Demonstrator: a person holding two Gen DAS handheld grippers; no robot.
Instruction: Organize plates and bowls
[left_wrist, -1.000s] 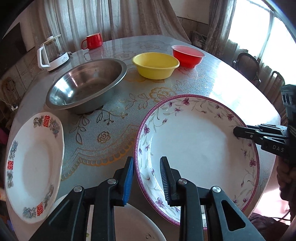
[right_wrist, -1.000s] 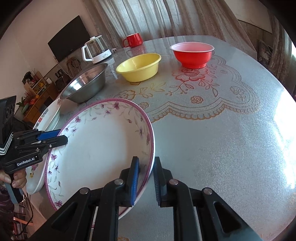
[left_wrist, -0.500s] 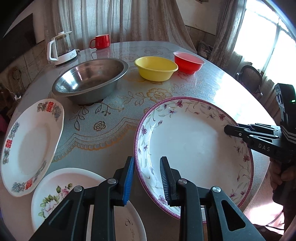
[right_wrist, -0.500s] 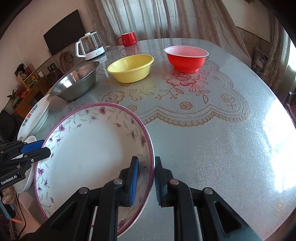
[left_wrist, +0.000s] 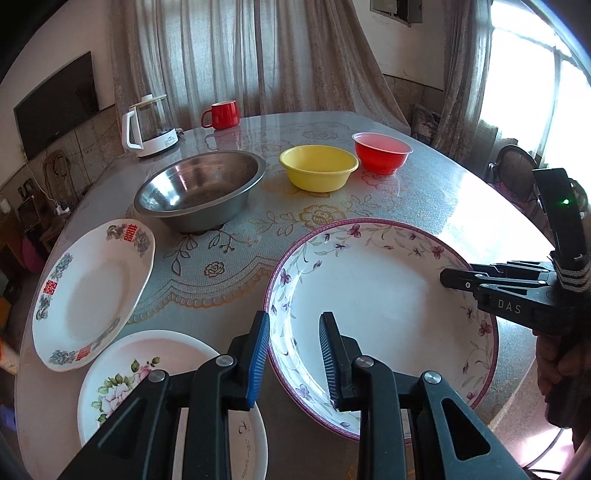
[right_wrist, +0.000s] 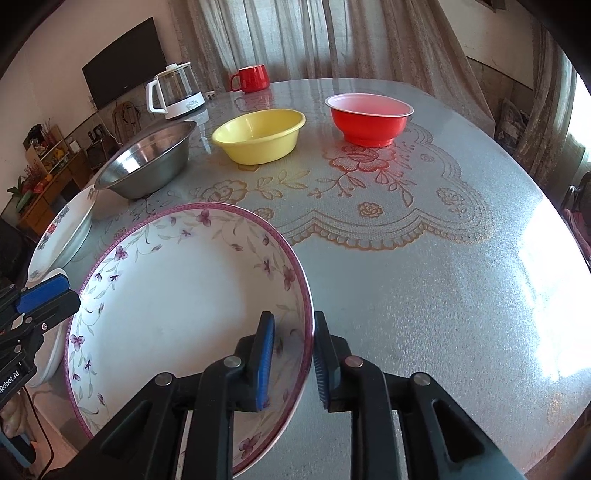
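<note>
A large white plate with purple flowers and a purple rim is held between both grippers above the round table. My left gripper is shut on its near-left rim. My right gripper is shut on its opposite rim and shows at the right of the left wrist view. A plate with red characters and a plate with a pink rose lie at the table's near left. A steel bowl, a yellow bowl and a red bowl stand further back.
A glass kettle and a red mug stand at the table's far side. The lace-patterned tabletop spreads to the right. A chair stands beyond the right edge by the window.
Both grippers have lifted the purple-flowered plate and drawn it back toward the table's near edge. The rose plate has come into view below the left gripper.
</note>
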